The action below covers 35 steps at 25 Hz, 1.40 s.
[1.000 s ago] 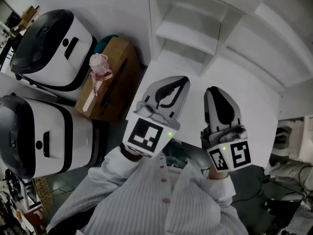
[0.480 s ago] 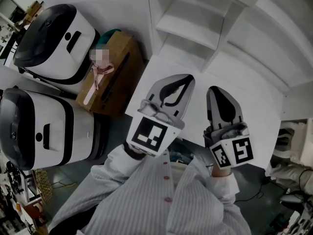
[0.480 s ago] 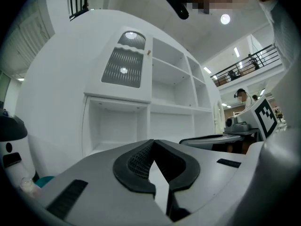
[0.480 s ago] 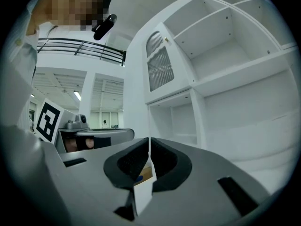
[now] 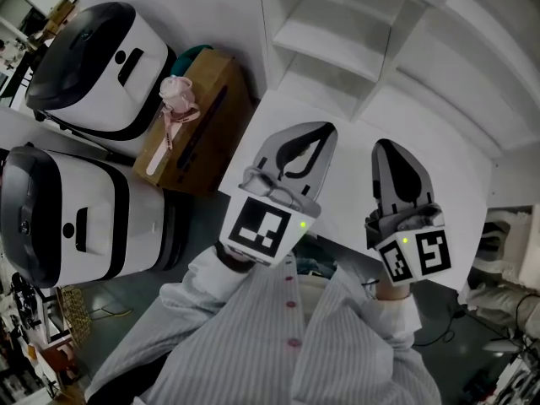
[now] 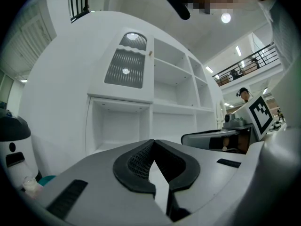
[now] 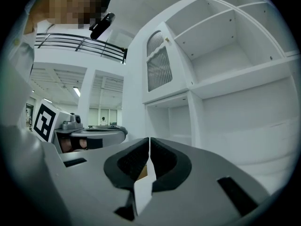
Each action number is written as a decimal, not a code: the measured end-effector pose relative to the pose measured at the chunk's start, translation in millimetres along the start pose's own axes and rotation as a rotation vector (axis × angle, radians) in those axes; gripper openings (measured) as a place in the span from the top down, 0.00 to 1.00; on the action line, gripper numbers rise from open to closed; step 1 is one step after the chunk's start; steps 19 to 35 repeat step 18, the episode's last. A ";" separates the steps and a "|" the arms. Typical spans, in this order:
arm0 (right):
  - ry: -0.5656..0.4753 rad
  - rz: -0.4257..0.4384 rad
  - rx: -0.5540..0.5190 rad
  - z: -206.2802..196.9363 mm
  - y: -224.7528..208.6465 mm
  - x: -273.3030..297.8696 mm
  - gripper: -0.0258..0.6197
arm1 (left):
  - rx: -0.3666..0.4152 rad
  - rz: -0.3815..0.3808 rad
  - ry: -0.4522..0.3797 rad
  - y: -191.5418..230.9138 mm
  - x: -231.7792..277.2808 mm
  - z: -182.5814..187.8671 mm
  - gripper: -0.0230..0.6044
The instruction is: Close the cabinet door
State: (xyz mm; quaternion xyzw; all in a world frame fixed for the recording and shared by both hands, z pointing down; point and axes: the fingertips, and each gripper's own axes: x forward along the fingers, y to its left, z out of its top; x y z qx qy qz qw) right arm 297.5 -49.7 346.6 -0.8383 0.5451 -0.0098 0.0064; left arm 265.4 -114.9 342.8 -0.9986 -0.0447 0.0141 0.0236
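Note:
A white cabinet (image 5: 337, 40) with open shelf compartments stands in front of me. A slatted door (image 6: 125, 65) sits at its upper left and, in the right gripper view, this slatted door (image 7: 159, 66) appears swung outward. My left gripper (image 5: 327, 128) is held level short of the shelves, its jaws (image 6: 153, 141) shut with nothing between them. Beside it, my right gripper (image 5: 390, 145) also points at the cabinet. Its jaws (image 7: 149, 139) have just closed to a hairline and hold nothing. Neither gripper touches the cabinet.
Two white-and-black machines (image 5: 93, 66) (image 5: 67, 222) stand at the left. Beside them is a cardboard box (image 5: 198, 129) with a pink toy (image 5: 175, 99) on top. A flat white panel (image 5: 456, 184) lies under the grippers. Cables and clutter (image 5: 506, 310) lie at the right.
The right gripper has drifted a little to the right in the head view. The left gripper has barely moved.

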 end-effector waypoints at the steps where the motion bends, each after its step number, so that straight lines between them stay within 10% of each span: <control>1: 0.006 -0.001 0.002 -0.6 -0.6 1.1 0.93 | 0.002 0.001 0.000 1.0 -0.1 0.4 0.95; 35: 0.055 0.028 0.017 -10.9 14.4 6.1 0.93 | 0.001 -0.016 0.027 0.7 -6.8 -8.9 0.95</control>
